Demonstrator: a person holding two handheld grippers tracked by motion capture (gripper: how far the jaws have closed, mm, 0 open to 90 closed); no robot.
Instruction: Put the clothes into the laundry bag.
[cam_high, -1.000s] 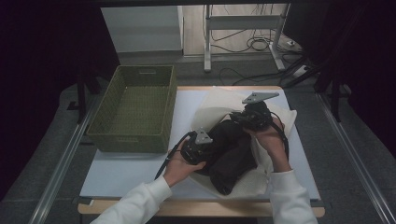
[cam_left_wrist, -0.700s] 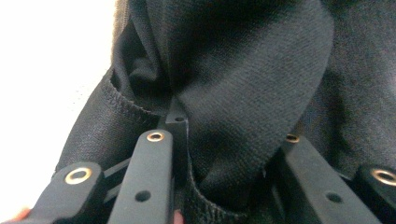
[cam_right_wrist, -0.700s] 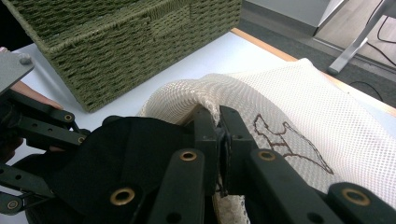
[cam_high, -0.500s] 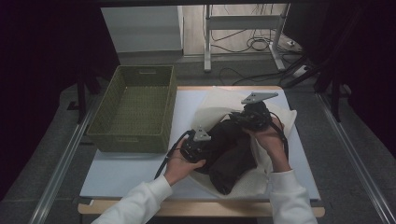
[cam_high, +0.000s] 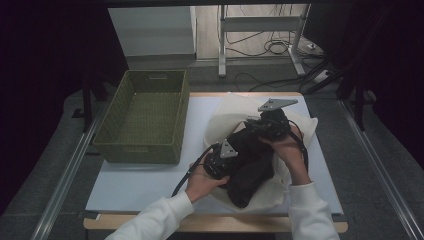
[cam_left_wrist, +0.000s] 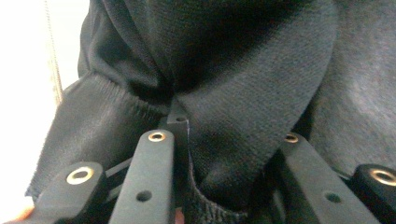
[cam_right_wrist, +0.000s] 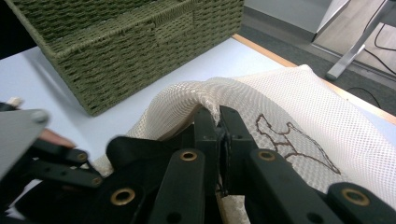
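Both forearms, in white sleeves, are extended from the near edge in the high view. The left tool (cam_high: 223, 159) is held from below in the left hand (cam_high: 200, 183), with its cable trailing back toward the sleeve. Its jaws are set partly apart, and dark knitted fabric is gathered between them. The right tool (cam_high: 267, 125) is gripped in the right hand (cam_high: 290, 150), farther forward, its grey plate uppermost. Its jaws are pressed together on a fold of mesh.
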